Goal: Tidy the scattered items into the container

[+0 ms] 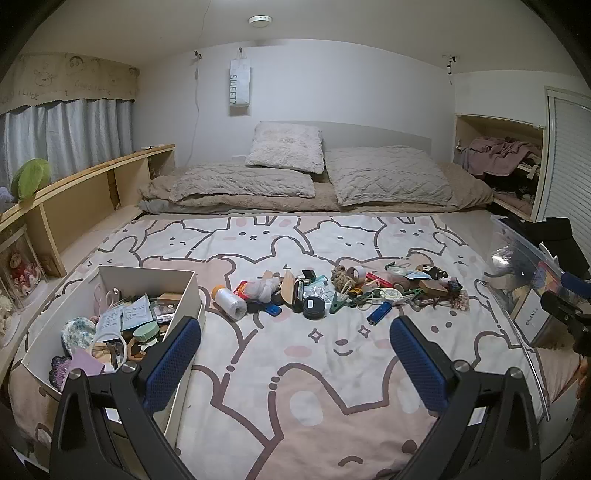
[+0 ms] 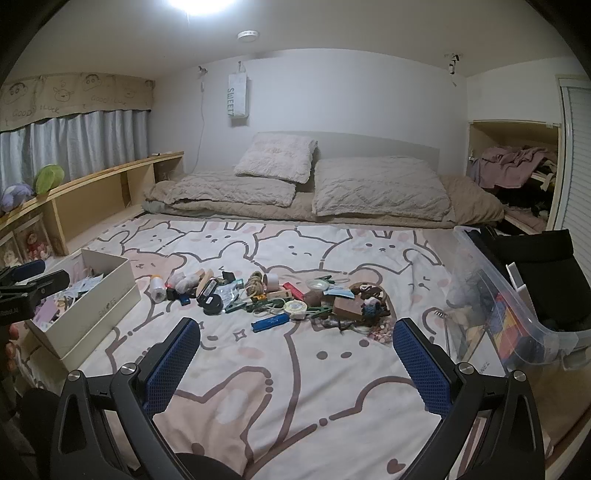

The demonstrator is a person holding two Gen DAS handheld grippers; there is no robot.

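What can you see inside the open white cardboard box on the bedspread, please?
The white cardboard box holds printed paper slips, a round mint-green lid and a lilac card. Whatever lies beneath them is covered.

Home bedroom: bed (image 1: 295, 369), pillows (image 1: 284, 146).

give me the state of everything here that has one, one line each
left tool: open, holding nothing
right tool: open, holding nothing
cardboard box: lidless, already partly filled
clear plastic bin: open top, things inside
pile of small items: still scattered on the blanket
white thread spool: lying on its side
ceiling light: on
curtain: drawn closed
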